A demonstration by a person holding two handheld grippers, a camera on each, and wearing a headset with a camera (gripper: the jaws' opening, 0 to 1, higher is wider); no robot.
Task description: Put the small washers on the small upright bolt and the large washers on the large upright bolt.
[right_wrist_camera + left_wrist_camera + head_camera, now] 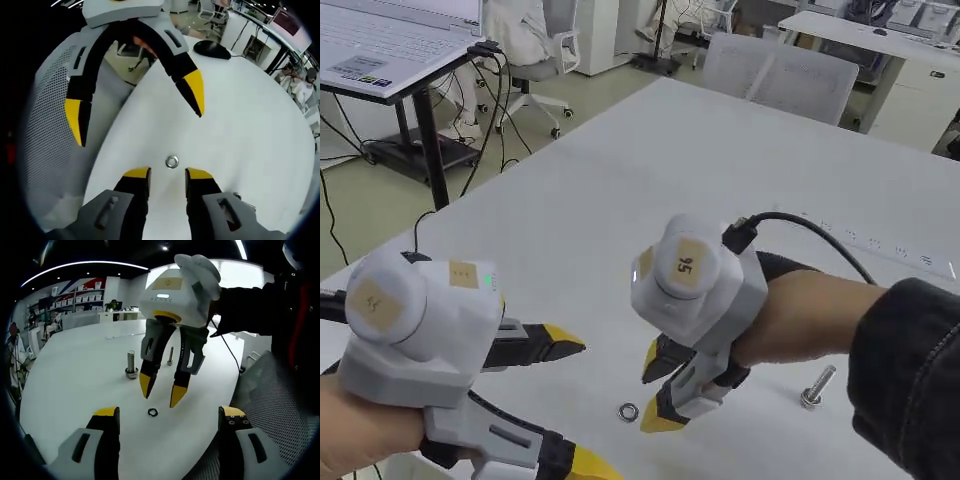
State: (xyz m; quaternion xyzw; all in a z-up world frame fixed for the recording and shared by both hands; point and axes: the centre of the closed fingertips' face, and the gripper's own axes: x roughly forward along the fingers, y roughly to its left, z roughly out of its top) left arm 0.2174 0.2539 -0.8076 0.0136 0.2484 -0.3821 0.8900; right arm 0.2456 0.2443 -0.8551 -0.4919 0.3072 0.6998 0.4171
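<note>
right gripper [168,173] fingers: a small gap between the yellow tips, and they hold nothing.
washer [172,161]: flat on the table [240,130], just in front of that gap, not touching the tips.
left gripper [168,412] fingers: spread wide apart, and they hold nothing. The washer lies just past them, in line with the space between.
both grippers: their tips point at the washer from opposite sides.
large bolt [131,362]: stands upright, well behind the washer.
small bolt [170,356]: stands upright, also well behind the washer, near the large bolt.
writing: a sticker [685,266] on top of the right gripper reads like "95".
looks: the washer is a little shiny metal ring. The bolts are grey metal. The grippers are white with black fingers. The table is smooth and white.
</note>
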